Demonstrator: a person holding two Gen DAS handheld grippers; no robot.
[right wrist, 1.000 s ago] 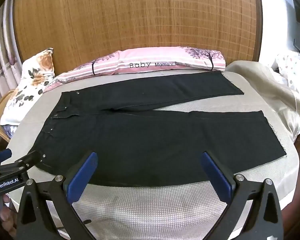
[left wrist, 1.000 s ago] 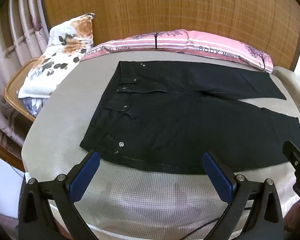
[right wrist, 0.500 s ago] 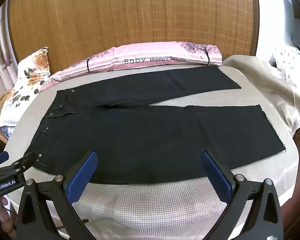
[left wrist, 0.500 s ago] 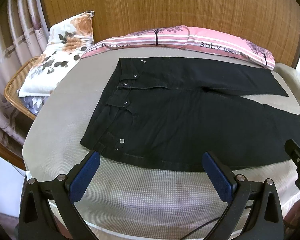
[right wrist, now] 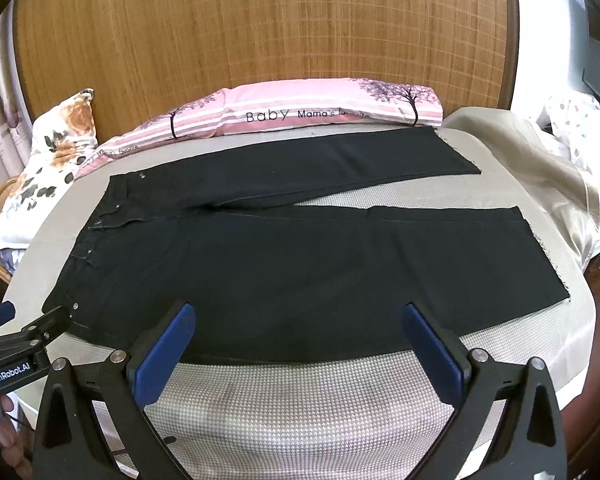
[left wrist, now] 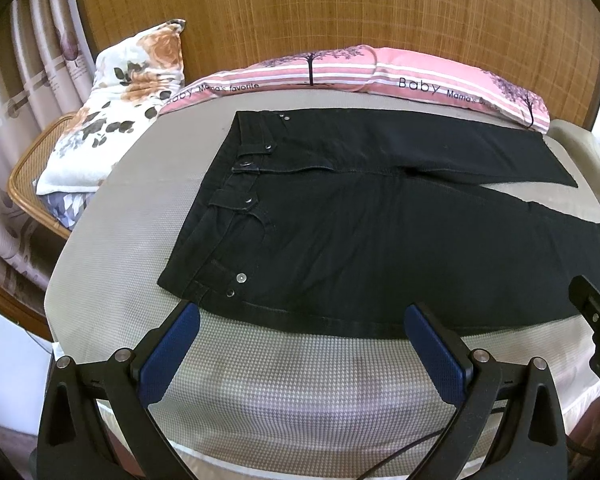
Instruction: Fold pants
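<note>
Matt black denim pants (left wrist: 380, 236) with shiny metal rivets (left wrist: 241, 277) lie on the bed's (left wrist: 284, 392) rough woven cover; behind, a woven bamboo headboard (right wrist: 260, 32) looks matt.

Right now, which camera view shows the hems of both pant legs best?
The right wrist view: both hems of the black pants lie fully visible, far one included. The left wrist view shows mainly the waistband; there the hems sit squeezed at the right edge.
</note>
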